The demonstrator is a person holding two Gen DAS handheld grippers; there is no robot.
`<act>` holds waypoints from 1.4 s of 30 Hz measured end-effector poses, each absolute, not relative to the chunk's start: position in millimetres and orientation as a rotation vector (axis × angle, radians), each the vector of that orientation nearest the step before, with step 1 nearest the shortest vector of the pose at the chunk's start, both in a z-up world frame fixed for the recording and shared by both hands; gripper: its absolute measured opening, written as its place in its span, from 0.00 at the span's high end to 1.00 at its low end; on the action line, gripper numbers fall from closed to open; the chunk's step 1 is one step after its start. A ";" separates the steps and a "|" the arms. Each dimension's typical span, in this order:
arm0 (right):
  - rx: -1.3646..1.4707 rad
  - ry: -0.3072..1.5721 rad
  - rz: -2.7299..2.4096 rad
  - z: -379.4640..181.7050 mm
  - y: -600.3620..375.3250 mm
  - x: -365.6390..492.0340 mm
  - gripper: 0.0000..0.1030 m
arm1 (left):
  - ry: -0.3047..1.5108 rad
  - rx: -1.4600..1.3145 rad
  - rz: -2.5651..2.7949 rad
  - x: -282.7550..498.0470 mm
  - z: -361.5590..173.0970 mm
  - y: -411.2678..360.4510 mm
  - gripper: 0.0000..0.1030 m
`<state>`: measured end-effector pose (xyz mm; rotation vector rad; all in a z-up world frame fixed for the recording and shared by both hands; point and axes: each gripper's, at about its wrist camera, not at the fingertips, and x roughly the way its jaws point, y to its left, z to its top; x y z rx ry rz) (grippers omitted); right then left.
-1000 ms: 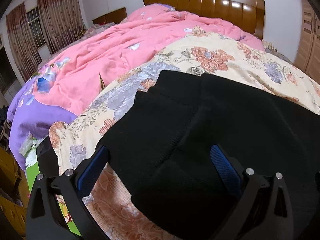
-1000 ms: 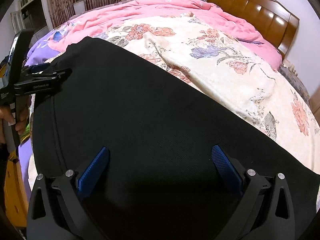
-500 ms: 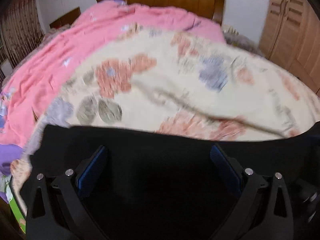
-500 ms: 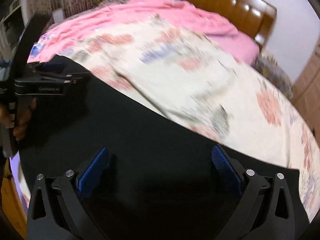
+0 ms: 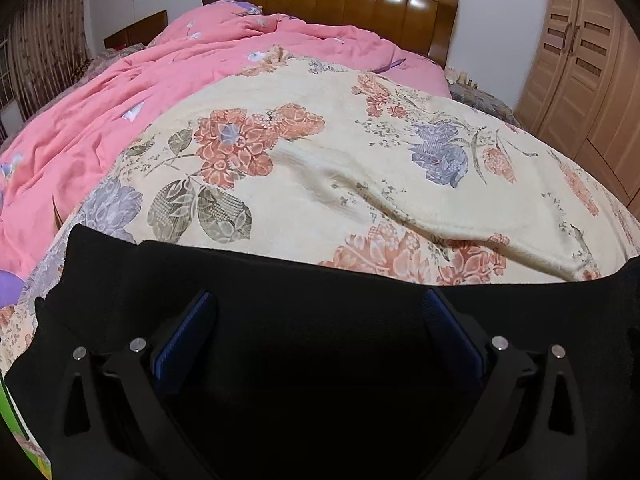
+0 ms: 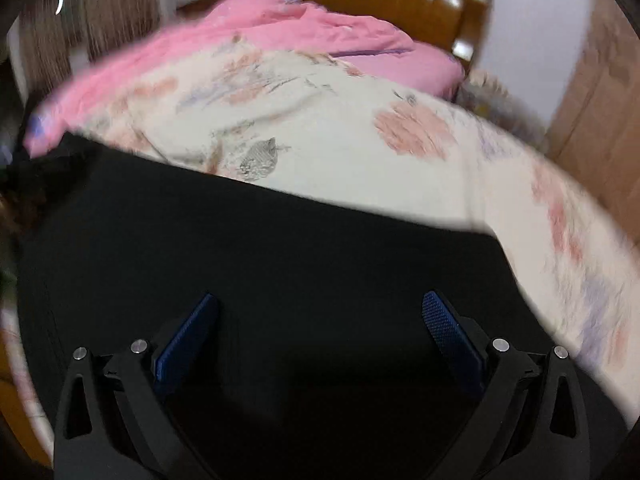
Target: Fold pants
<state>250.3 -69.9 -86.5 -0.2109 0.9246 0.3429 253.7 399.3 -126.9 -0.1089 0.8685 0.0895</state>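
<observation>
Black pants (image 5: 280,300) lie spread flat on a floral blanket (image 5: 360,168) near the bed's foot. Their far edge runs straight across the left wrist view. My left gripper (image 5: 320,320) hovers just above the pants, open, blue pads (image 5: 184,336) wide apart with nothing between them. In the blurred right wrist view the pants (image 6: 260,260) fill the lower half, and my right gripper (image 6: 320,320) stands open over them, pads (image 6: 452,328) apart and empty. Neither gripper shows in the other's view.
A pink quilt (image 5: 140,92) covers the bed's left and far side, against a wooden headboard (image 5: 332,0). A wooden wardrobe (image 5: 584,60) stands at the right. Curtains (image 5: 44,60) hang at the far left.
Both grippers have swung to the right over the pants, and the views now face the headboard. The left gripper has left the right wrist view. Both stayed open.
</observation>
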 end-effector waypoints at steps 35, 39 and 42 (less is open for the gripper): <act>-0.496 0.716 0.605 -33.9 71.9 148.7 0.05 | 0.625 -0.067 0.572 71.4 -55.7 463.0 0.01; -0.648 0.669 0.820 -48.3 198.8 124.7 0.05 | 0.670 -0.079 0.682 10.8 -75.3 488.3 0.01; -0.687 0.695 0.913 -62.9 268.1 122.9 0.05 | 0.694 -0.108 0.755 -21.2 -86.5 509.0 0.01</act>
